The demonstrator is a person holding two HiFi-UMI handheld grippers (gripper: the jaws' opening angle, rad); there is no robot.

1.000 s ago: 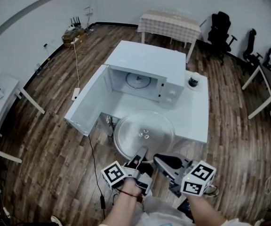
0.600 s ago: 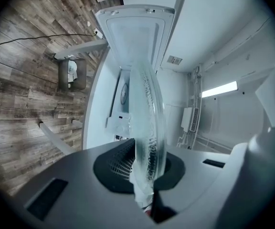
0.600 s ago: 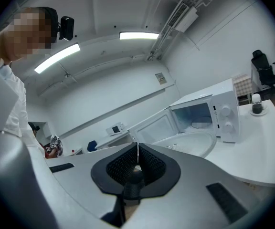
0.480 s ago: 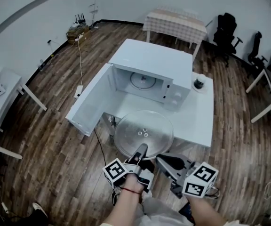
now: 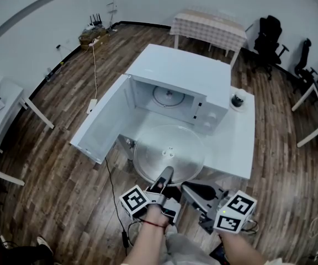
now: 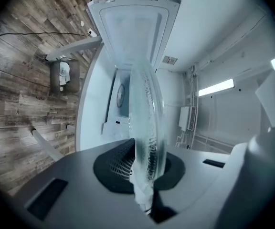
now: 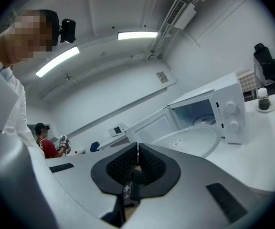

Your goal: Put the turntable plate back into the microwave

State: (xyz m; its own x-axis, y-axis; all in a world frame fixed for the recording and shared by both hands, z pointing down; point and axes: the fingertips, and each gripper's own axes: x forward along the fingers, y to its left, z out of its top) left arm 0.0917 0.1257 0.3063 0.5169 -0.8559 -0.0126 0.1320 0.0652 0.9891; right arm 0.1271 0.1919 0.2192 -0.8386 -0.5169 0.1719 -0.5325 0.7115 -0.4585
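Observation:
The round glass turntable plate point(image 5: 169, 154) hangs level over the white table's near edge, in front of the open white microwave point(image 5: 181, 65). My left gripper point(image 5: 165, 176) is shut on the plate's near rim. In the left gripper view the plate point(image 6: 147, 123) shows edge-on, clamped between the pads, with the microwave door point(image 6: 132, 23) beyond. The cavity point(image 5: 168, 97) holds a roller ring on its floor. My right gripper point(image 5: 191, 190), just right of the left one, is shut and empty. Its pads touch in the right gripper view point(image 7: 137, 152), which shows the plate point(image 7: 190, 140) ahead.
The microwave door point(image 5: 101, 126) swings wide open to the left, past the white table point(image 5: 231, 148). A small dark jar on a saucer point(image 5: 237, 100) stands right of the microwave. A cable point(image 5: 112, 186) runs over the wood floor. A checked table point(image 5: 208, 26) and office chairs point(image 5: 269, 35) stand behind.
Both grippers and the plate have eased forward a little toward the microwave's opening. The left gripper's hold on the rim is unchanged, and the right gripper stays shut.

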